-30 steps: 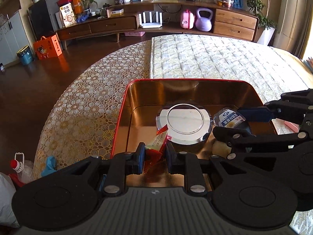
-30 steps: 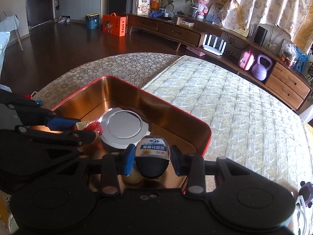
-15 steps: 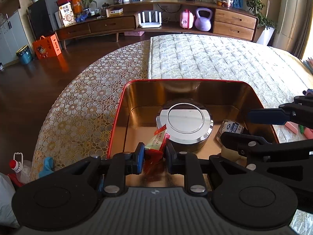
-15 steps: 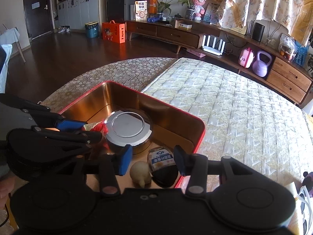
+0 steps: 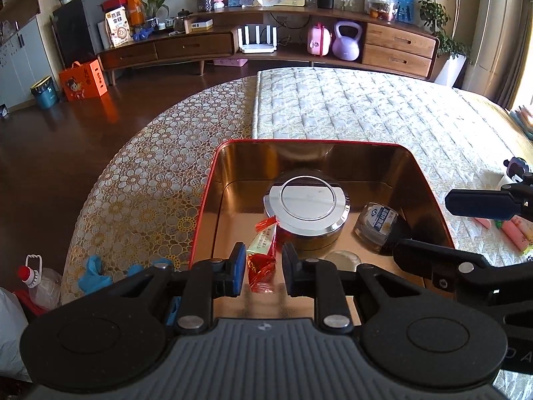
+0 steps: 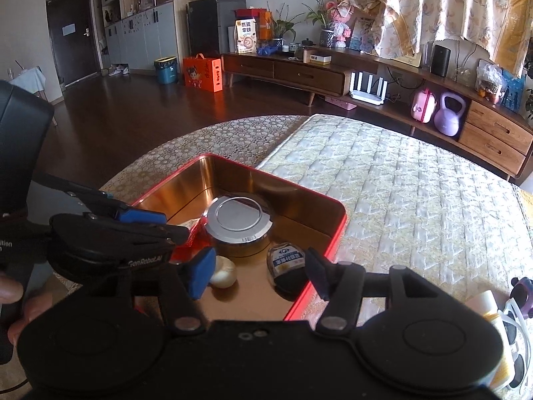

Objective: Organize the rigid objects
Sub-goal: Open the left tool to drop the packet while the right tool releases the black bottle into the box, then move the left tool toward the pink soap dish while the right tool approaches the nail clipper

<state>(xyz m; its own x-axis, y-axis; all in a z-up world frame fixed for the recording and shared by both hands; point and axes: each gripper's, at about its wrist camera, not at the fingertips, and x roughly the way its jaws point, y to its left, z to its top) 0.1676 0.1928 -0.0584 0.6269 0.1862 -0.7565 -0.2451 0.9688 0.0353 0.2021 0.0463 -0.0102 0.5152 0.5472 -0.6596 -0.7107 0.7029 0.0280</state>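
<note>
Both jaws differ — left gripper [image 5: 261, 268] pinches a half-hidden red packet [image 5: 263, 260], right gripper [image 6: 258, 275] just spread, empty.

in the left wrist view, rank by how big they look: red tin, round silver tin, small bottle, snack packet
1. red tin
2. round silver tin
3. small bottle and snack packet: look alike; the packet lies nearer the camera, so unsure.
</note>
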